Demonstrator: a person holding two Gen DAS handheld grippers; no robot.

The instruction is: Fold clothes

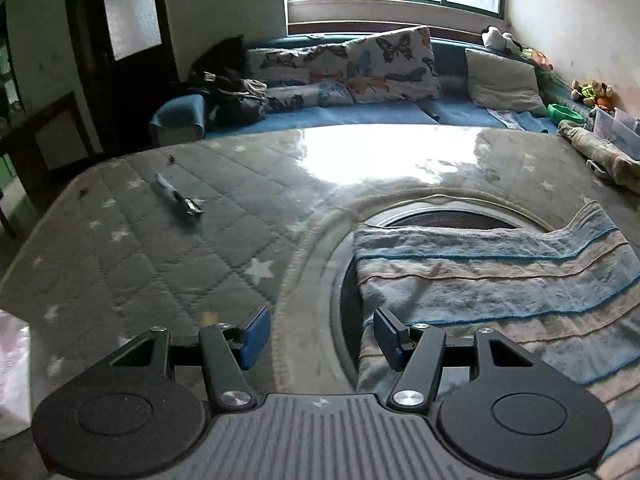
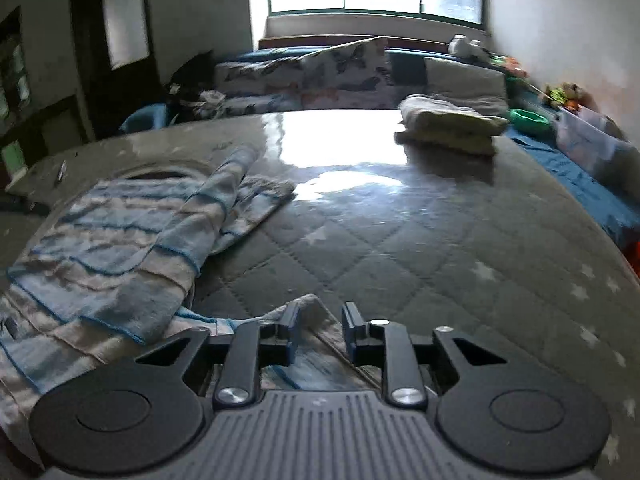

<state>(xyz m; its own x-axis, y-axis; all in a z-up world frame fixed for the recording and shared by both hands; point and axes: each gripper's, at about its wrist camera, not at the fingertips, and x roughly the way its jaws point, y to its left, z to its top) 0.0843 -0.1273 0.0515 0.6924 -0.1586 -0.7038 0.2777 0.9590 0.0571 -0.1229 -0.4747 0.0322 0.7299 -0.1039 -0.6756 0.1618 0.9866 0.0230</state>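
A blue-and-white striped garment (image 1: 492, 280) lies on the grey quilted star-print table cover (image 1: 132, 248). My left gripper (image 1: 320, 334) is open just above the garment's left edge, holding nothing. In the right wrist view the same garment (image 2: 120, 248) lies spread at the left, with a sleeve folded across it. My right gripper (image 2: 320, 330) is open over the garment's near right corner (image 2: 308, 308), which lies between the fingers.
A folded stack of clothes (image 2: 448, 124) sits at the table's far right. A small dark object (image 1: 180, 198) lies on the far left of the cover. A sofa with butterfly cushions (image 1: 384, 68) and clear plastic boxes (image 2: 592, 140) stand beyond the table.
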